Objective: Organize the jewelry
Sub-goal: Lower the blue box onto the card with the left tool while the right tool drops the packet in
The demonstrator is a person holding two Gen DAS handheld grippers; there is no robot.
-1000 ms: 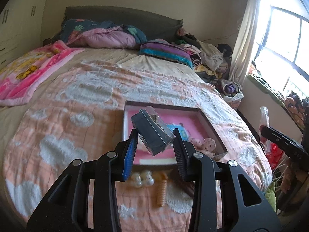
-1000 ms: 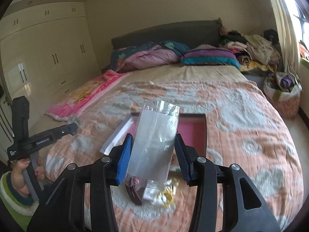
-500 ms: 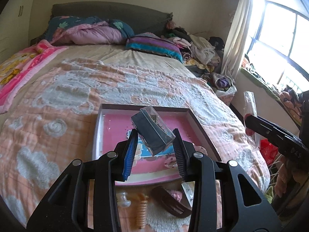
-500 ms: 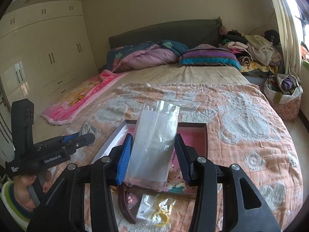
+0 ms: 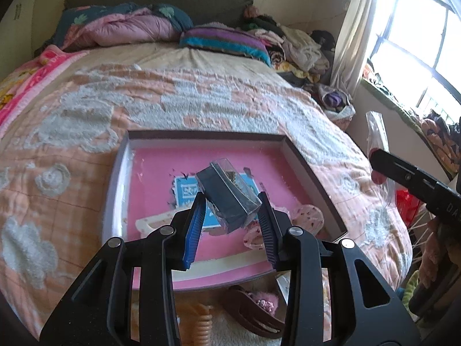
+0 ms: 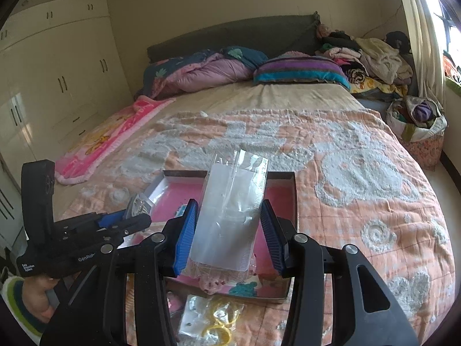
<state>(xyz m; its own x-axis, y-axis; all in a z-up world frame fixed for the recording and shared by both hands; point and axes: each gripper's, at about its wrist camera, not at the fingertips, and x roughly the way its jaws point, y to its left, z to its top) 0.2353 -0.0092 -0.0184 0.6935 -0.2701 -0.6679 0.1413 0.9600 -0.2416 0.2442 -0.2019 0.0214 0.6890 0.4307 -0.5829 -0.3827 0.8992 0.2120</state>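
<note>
I am holding a small clear plastic box (image 5: 229,194) with a dark insert and something glinting inside, clamped between the blue pads of my left gripper (image 5: 230,216). It is sitting tilted, one corner poking up, hanging over the pink floor of the shallow tray (image 5: 311,170) that lies on the peach-and-white bedspread (image 5: 86,132). My right gripper (image 6: 229,230) is clenched on a flat clear plastic pouch (image 6: 233,207), standing upright between the pads, also over the tray's near end.

Inside the tray I am seeing a blue card (image 5: 187,193), a pale strip (image 5: 155,222) and a speckled pink piece of fabric (image 5: 308,216). Just outside the near edge a dark brown hair clip (image 5: 253,314) and a spiral hair tie (image 5: 201,323) are lying on the bedspread; from the right wrist a bag of yellow rings (image 6: 213,317) is showing there too.

To set the box down well, I am judging that I should level it first, since it is gripped askew and could tip on release. I should pick a bare pink patch, clear of the card, lower until the base touches, then let go slowly. The pouch is floppy, so I would keep it apart from the left tool.
</note>
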